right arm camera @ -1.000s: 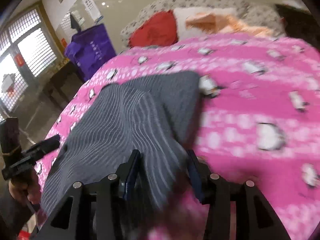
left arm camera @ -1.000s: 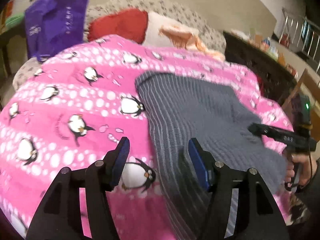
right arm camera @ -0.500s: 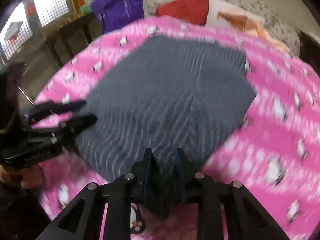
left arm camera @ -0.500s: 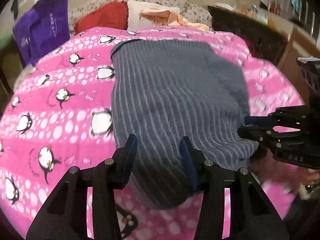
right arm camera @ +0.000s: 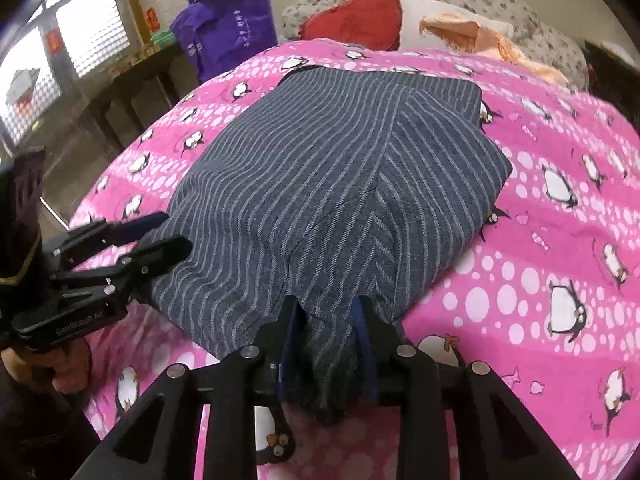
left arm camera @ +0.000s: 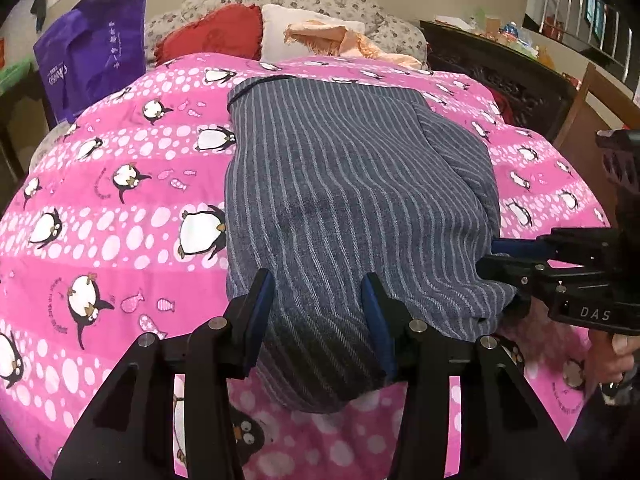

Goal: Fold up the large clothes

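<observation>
A large grey striped garment (left arm camera: 344, 184) lies folded on the pink penguin bedspread (left arm camera: 112, 208); it also shows in the right wrist view (right arm camera: 320, 184). My left gripper (left arm camera: 318, 312) is open, its fingers either side of the garment's near left corner, not pinching it. My right gripper (right arm camera: 328, 320) is shut on the garment's near right corner, with bunched cloth between the pads. Each gripper shows in the other's view: the right one (left arm camera: 516, 260), the left one (right arm camera: 160, 236).
Red pillow (left arm camera: 212, 36), white pillow and peach cloth lie at the bed's head. A purple bag (left arm camera: 92, 52) stands at the left. A dark cabinet (left arm camera: 500, 72) stands at the right. A desk and window are on the left in the right wrist view (right arm camera: 132, 68).
Both grippers moved to the garment's near edge. The right gripper closed on the right corner. The left gripper came from beside the garment to straddle its left corner, still open.
</observation>
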Demonstrator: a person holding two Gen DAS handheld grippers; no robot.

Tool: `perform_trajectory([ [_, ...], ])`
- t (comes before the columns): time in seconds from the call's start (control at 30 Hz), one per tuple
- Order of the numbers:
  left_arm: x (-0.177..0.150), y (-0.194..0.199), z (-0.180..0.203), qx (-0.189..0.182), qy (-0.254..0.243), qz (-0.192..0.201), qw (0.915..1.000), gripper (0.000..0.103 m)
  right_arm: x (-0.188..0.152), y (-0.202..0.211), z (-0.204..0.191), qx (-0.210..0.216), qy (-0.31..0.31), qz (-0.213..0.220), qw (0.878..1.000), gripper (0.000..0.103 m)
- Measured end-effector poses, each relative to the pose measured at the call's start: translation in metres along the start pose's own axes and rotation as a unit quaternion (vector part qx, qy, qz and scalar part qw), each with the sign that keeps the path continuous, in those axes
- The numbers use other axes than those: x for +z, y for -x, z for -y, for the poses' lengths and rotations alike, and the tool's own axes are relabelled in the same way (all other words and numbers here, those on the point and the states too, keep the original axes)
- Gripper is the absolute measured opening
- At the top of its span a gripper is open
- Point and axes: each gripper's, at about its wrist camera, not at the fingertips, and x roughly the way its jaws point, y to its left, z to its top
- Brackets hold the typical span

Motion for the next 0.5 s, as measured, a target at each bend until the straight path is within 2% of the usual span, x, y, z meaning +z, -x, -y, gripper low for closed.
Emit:
perform_trajectory([
  [0.1,0.013,0.017,-0.006,-0.017,0.022,0.002,0.9996,0.045,0.012,0.009,0.005,0.014,-0.031,-0.009,0.999,0.028],
  [0.13,0.018,0.024,-0.007,-0.023,0.029,0.009,0.9993,0.045,0.017,0.018,0.007,0.02,-0.038,0.0,0.999,0.028],
  [0.2,0.036,0.043,-0.011,-0.032,0.044,0.05,0.9973,0.045,0.032,0.04,0.011,0.008,-0.042,0.039,0.998,0.028],
  [0.27,0.053,0.045,-0.014,-0.037,0.061,0.067,0.9952,0.045,0.052,0.049,0.021,-0.013,-0.067,0.069,0.995,0.028],
  [0.3,0.067,0.037,-0.016,-0.028,0.07,0.07,0.9947,0.045,0.062,0.05,0.025,-0.028,-0.084,0.079,0.993,0.028],
  [0.33,0.077,0.027,-0.017,-0.01,0.077,0.069,0.9946,0.045,0.077,0.046,0.031,-0.057,-0.112,0.087,0.988,0.029],
  [0.37,0.085,0.017,-0.019,0.002,0.085,0.063,0.9944,0.045,0.086,0.042,0.034,-0.068,-0.124,0.088,0.986,0.029],
  [0.47,0.108,-0.032,-0.03,0.02,0.147,0.009,0.9889,0.045,0.12,0.018,0.037,-0.082,-0.172,0.099,0.977,0.029],
  [0.5,0.11,-0.04,-0.03,0.028,0.154,0.001,0.9877,0.045,0.128,0.008,0.036,-0.089,-0.179,0.099,0.975,0.029],
])
